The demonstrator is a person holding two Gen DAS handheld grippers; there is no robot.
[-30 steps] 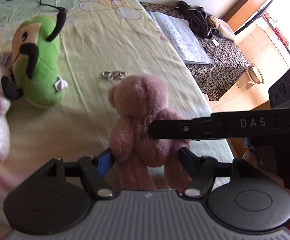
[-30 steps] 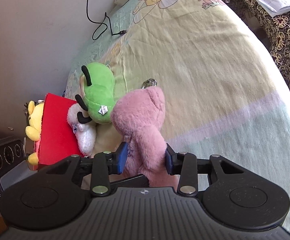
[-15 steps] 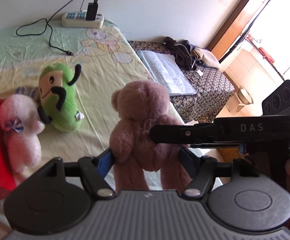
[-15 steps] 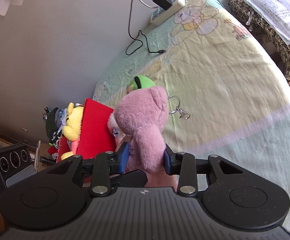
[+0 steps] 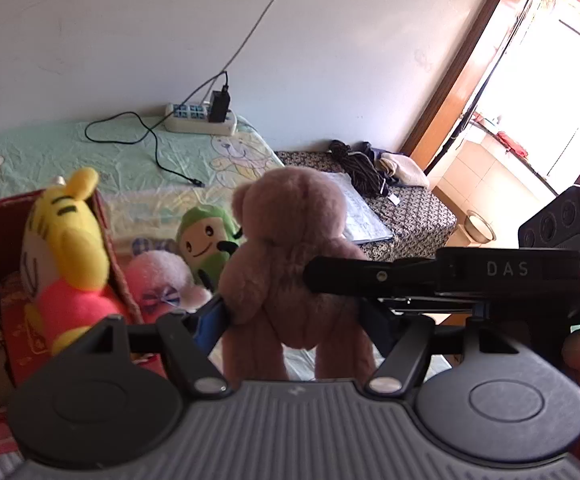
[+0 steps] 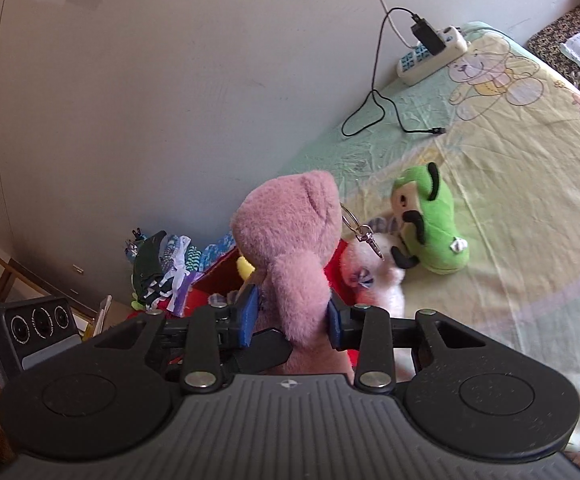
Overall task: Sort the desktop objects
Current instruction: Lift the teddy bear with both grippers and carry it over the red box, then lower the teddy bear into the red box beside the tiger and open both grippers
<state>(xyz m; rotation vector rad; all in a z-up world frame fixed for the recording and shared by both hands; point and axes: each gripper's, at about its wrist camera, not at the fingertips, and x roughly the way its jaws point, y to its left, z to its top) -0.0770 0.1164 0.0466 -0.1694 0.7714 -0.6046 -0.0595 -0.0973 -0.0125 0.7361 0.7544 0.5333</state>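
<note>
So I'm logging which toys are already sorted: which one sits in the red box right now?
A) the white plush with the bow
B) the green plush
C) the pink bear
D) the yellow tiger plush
D: the yellow tiger plush sits inside the red box, while the pink bear is held up between both grippers.

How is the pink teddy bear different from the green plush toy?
The fluffy pink teddy bear is up in the air, upright, squeezed by both the left tool and the right tool; the smooth green plush toy lies loose on the pale printed bedsheet. The bear is plain pink; the green toy has black horns. The bear carries a metal keyring. Both are soft stuffed toys.
</note>
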